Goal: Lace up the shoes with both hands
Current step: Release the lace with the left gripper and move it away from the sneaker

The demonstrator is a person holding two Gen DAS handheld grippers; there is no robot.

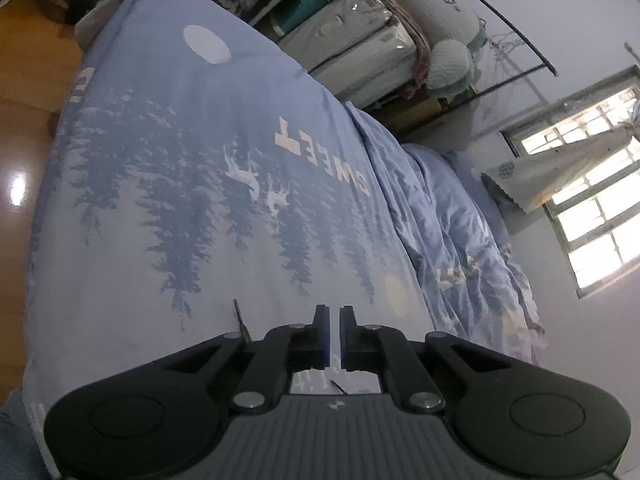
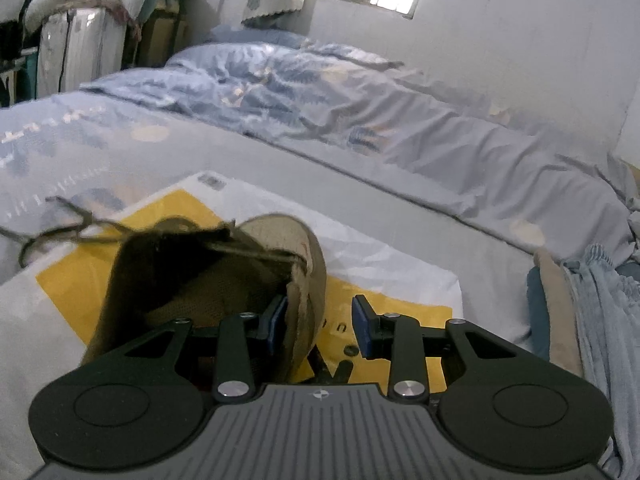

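Careful: your left gripper is pinched together, empty, away from the shoe; right gripper stands apart astride its collar, unclamped; lace tugs may tip it.

My shoe is a worn olive-tan sneaker lying near me on a white and yellow plastic bag, toe pointing away, opening toward me. Its dark lace trails loose to the left, off the bag onto the bedsheet.
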